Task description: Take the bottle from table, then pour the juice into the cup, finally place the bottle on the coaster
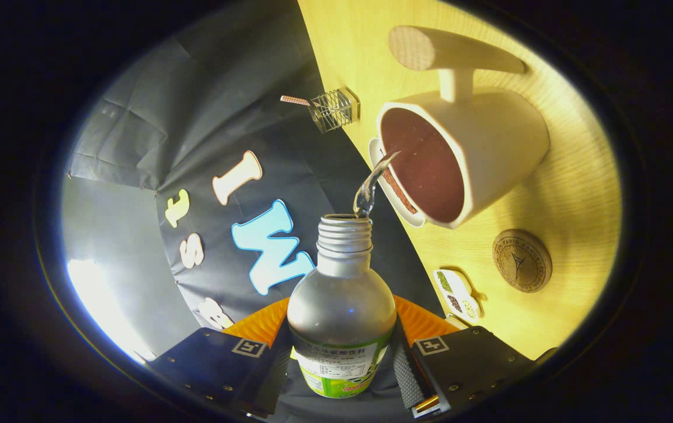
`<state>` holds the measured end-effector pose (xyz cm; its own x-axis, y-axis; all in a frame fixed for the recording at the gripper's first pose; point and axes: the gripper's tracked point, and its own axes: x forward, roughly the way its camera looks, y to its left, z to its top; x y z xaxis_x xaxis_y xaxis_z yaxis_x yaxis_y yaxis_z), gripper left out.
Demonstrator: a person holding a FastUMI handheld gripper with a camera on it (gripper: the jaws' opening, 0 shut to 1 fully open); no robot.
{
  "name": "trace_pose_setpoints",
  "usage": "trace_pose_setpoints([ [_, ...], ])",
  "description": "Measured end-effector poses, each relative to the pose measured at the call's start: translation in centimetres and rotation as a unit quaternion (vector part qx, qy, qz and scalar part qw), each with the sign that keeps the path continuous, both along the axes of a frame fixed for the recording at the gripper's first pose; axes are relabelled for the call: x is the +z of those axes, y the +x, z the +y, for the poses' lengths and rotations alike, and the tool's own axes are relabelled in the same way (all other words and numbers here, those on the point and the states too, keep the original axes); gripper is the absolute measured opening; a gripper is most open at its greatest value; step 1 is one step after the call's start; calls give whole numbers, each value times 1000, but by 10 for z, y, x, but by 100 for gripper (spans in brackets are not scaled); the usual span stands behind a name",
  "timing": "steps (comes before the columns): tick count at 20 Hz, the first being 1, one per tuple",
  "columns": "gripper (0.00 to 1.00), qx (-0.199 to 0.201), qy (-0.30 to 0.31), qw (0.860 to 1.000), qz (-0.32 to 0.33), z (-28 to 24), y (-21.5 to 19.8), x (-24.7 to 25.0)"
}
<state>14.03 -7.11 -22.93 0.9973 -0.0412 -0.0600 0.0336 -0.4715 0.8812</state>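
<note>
While the gripper point(341, 352) clamps the green-labelled bottle point(341, 305), juice point(372, 185) streams into the cup point(460, 158).

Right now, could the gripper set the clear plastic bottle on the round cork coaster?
Probably not yet: the gripper is shut on the bottle, tilted and pouring into the white cup. The coaster lies bare beside it.

Strong fisheye bend: the table point(571, 194) edge curves and the whole scene sits tilted, dimming toward the rim. Warm yellow light on the tabletop, the cup point(489, 147) casting a soft shadow beside it; a blown-out white patch of glare on the grey cloth point(119, 176). Focus crisp on the bottle point(341, 305), clamped between both fingers of the gripper point(342, 352).
</note>
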Motion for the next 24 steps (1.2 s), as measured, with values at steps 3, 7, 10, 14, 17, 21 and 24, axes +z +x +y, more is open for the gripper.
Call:
trace_pose_setpoints([
  [3, 77, 2, 10, 1000, -2, 6, 1, 4],
  [7, 77, 1, 14, 1000, 3, 7, -2, 4],
  [10, 77, -4, 19, 1000, -2, 3, -3, 8],
  [14, 77, -10, 24, 1000, 0, -1, -4, 7],
  [17, 77, -16, 48, 999, -5, -3, -4, 8],
  [21, 77, -9, 56, 998, -3, 6, -3, 7],
  [24, 77, -14, 66, 998, -7, 6, -2, 11],
])
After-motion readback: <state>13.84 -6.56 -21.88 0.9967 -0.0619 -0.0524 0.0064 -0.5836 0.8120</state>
